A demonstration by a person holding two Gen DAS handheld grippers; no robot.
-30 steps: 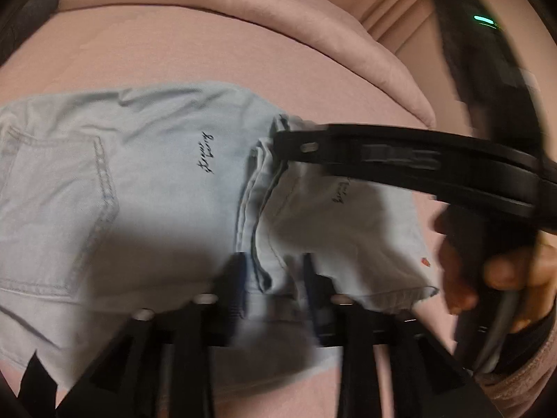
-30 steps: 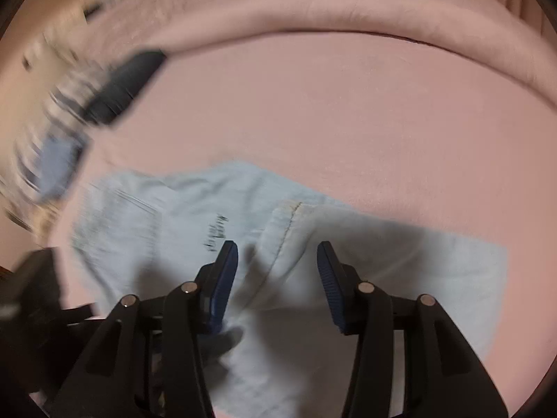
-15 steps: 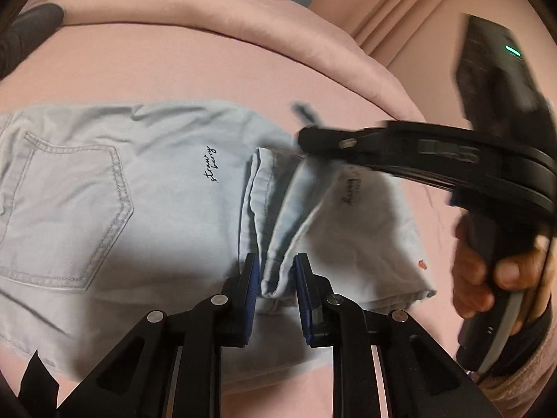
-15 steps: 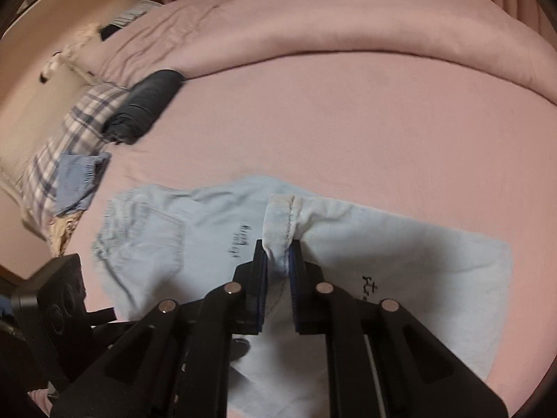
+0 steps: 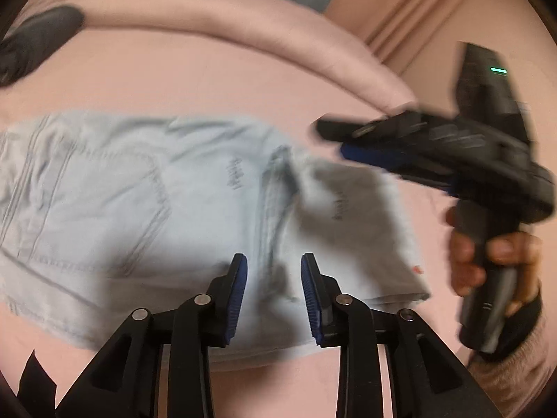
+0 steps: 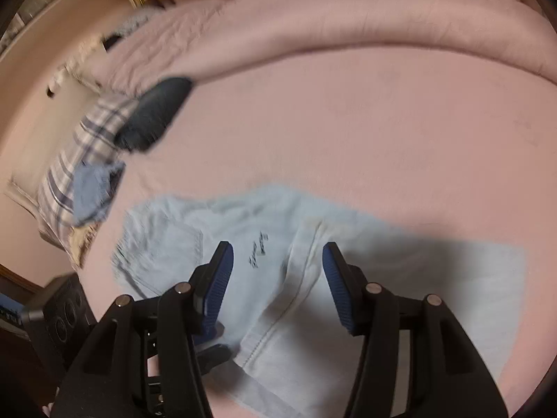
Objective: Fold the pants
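Light blue denim pants (image 5: 139, 202) lie folded on the pink bed, back pocket to the left, a raised crease (image 5: 275, 188) running down the middle. My left gripper (image 5: 274, 280) is open and empty just above the crease's near end. My right gripper (image 6: 276, 273) is open and empty above the same pants (image 6: 400, 271); it also shows in the left wrist view (image 5: 400, 146), lifted clear of the cloth at the right.
A pink duvet (image 6: 348, 17) is bunched along the far side of the bed (image 6: 348, 122). A dark rolled garment (image 6: 153, 115), a plaid cloth (image 6: 76, 160) and a small blue denim piece (image 6: 90, 188) lie at the left.
Both grippers were shut on the pants' middle crease half a second ago. Both have opened, let the cloth drop, and pulled back and up.
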